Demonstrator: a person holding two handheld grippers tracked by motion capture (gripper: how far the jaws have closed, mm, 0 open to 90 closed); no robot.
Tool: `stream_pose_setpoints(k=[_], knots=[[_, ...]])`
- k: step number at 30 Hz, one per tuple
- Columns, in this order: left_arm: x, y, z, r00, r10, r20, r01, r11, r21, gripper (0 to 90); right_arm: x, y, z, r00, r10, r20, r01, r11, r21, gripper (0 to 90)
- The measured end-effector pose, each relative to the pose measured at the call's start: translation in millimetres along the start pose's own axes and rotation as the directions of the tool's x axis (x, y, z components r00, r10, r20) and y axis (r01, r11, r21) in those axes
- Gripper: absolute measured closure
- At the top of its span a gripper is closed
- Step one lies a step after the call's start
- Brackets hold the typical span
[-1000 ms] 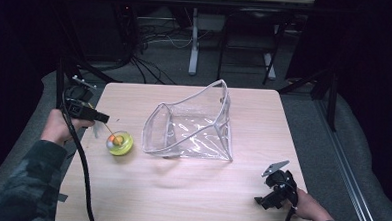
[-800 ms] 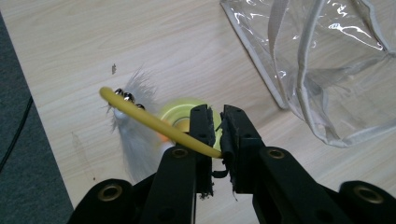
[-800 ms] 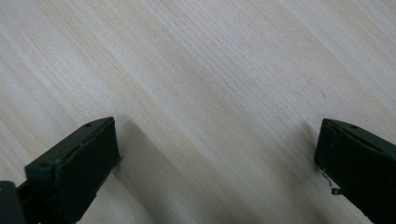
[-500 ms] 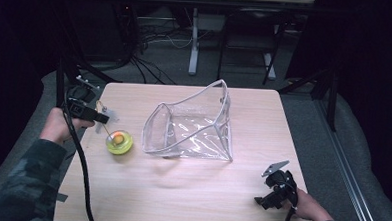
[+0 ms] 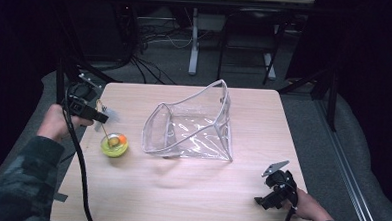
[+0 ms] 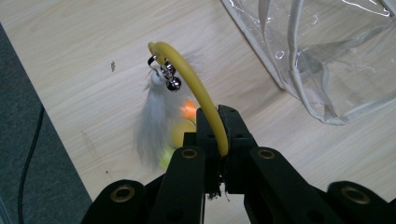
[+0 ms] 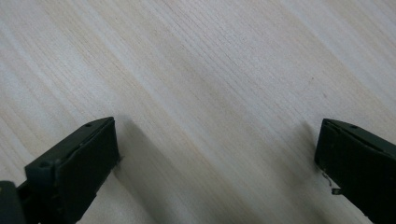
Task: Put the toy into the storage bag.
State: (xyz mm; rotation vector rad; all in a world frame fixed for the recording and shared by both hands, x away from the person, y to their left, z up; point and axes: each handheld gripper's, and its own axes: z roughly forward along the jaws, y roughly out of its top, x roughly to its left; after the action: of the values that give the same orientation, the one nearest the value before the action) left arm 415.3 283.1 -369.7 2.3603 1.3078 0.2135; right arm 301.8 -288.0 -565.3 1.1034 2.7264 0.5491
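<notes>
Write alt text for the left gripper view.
The left gripper has its black jaws shut on a curved yellow wand that carries small silver bells and a white feather tuft above a light wooden table. A clear plastic zip pouch lies at upper right.
</notes>
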Motion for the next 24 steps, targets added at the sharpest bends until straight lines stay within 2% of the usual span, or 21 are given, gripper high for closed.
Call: stream_pose_setpoints(k=[24], knots=[[-1.0,18.3,-18.0,0.9986,0.047,-0.024,-0.046,0.998,0.044,88.0,-0.1,-0.1,0.3,1.0,-0.001,-0.003,0.001,1.0,-0.004,0.0]])
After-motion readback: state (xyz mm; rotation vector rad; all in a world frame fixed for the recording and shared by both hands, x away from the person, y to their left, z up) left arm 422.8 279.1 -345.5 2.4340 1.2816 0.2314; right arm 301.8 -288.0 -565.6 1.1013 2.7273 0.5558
